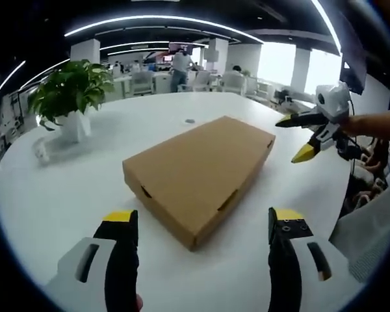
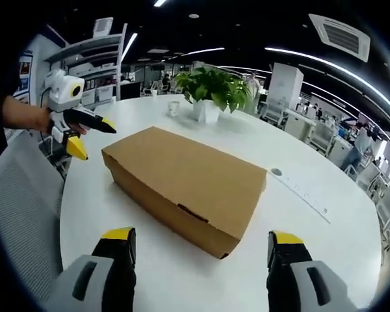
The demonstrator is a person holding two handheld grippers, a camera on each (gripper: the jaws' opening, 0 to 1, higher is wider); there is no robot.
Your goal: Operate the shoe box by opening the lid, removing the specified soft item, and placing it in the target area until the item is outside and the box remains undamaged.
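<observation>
A big round white table [image 1: 65, 195] takes up most of the room here, with office desks, chairs and a few people far behind it under strip lights. On the table a leafy plant [image 1: 70, 88] stands in a white pot [image 1: 75, 125], well apart from the box, and a small white cup [image 2: 173, 108] sits just beside it in the right gripper view. A long pale ruler-like strip [image 2: 302, 190] lies flat on the table beyond the box, near a small dark disc [image 2: 276, 172]. Nothing stands between either claw and the box.

The box [image 1: 198, 175] is plain brown cardboard, long and low, lying flat near the middle of the table. Its lid is down and shut; slot-shaped tab cuts show along its near side walls. It looks clean and undented.

In the left gripper view the box lies ahead of the left gripper [image 1: 205, 224], its near corner pointing in between the two black, yellow-tipped jaws, which stand wide apart and hold nothing. The right gripper [image 1: 299, 138] hangs in the air past the box's far right end, jaws spread, held by a bare forearm.

In the right gripper view the box sits ahead of the right gripper [image 2: 201, 244], whose jaws are likewise wide apart and bare. The left gripper [image 2: 91, 136] hovers off the box's left end, jaws apart, not touching it.
</observation>
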